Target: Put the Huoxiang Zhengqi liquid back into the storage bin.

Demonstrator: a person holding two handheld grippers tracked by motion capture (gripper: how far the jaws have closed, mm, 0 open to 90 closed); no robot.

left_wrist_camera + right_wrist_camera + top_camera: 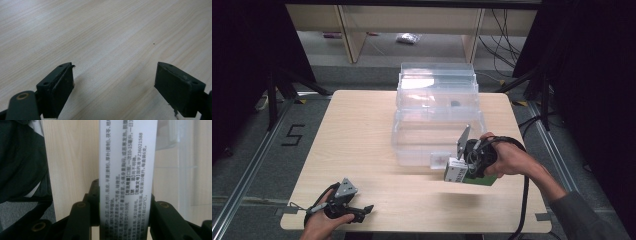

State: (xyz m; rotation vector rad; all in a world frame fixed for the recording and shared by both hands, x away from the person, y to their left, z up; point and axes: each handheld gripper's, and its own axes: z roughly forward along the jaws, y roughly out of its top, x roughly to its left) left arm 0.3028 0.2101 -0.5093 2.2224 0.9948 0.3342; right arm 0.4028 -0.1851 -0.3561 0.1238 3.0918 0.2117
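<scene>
Clamping a small white carton (126,182) between its two black jaws, the right gripper (462,169) hovers above the pale wooden table (362,140), near its right front part and just in front of a clear plastic bin (437,135). In the right gripper view the carton's white face runs up between the jaws, which press on both its sides. The face carries rows of small black Chinese print, turned sideways; among it the figures "10-15", "Z36021588" and "20°C" can be read. From above, the carton shows a white end with faint print and a green lower side. The bin stands at the middle of the table with a second clear bin (437,80) right behind it, at the far edge. The left gripper (357,212) sits low at the table's near left corner, held in a hand (319,225); its jaws stand wide apart with bare wood between them. On the floor left of the table a dark "5" (293,135) is marked.
</scene>
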